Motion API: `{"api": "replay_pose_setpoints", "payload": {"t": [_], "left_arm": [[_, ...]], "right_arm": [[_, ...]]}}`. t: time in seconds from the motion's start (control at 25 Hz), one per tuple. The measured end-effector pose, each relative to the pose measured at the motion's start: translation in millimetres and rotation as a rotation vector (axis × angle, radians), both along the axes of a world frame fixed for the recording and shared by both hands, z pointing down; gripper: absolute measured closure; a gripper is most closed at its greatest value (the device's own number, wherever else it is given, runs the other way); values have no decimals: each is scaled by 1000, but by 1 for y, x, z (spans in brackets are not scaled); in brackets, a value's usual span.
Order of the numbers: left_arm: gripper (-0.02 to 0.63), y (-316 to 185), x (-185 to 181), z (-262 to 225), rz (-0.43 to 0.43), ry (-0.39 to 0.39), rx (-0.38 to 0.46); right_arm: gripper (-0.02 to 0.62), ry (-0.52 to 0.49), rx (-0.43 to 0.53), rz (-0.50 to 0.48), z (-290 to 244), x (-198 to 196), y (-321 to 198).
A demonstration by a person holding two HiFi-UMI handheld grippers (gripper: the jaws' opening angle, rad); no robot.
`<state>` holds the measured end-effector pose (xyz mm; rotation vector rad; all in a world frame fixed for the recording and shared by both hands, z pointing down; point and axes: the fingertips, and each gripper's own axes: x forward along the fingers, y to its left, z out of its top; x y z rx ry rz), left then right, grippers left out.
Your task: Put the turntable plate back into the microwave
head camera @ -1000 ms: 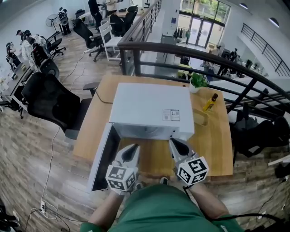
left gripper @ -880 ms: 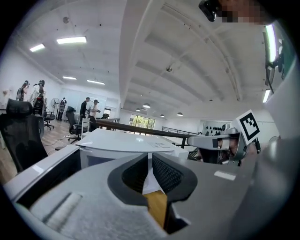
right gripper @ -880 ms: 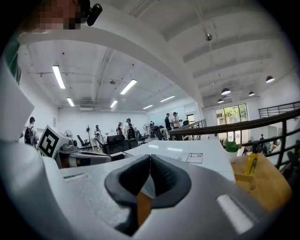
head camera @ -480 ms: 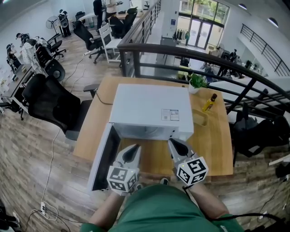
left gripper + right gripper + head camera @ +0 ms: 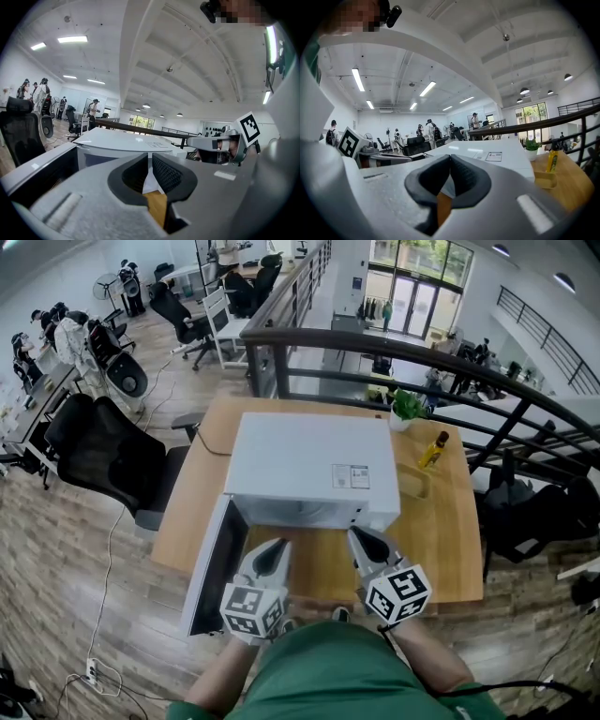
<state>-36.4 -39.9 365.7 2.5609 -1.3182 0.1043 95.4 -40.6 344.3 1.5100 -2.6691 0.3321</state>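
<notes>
Head view, microwave (image 5: 314, 465), door (image 5: 214, 563) open

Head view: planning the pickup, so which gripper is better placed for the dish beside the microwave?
Right, probably: the dish lies right of the microwave, nearer the right gripper; the left gripper sits by the open door. Both are shut, empty.

- Green shirt (image 5: 328, 673) with short sleeves.
- Grey left gripper (image 5: 277, 544) and right gripper (image 5: 354, 533), black inside the jaws.
- White cube (image 5: 251, 607) on each, with black square marks.
</notes>
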Motion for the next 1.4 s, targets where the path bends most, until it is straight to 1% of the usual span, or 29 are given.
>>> {"api": "replay_pose_setpoints", "payload": {"t": [0.16, 0.56, 1.4], "left_arm": [[568, -3, 1, -1, 1, 0, 6], [568, -6, 2, 1, 8, 10, -12], [568, -14, -2, 8, 7, 3, -28]], "right_arm": [[591, -7, -1, 1, 2, 0, -2], [592, -1, 0, 5, 4, -3, -6], [592, 3, -7, 17, 9, -4, -15]]}}
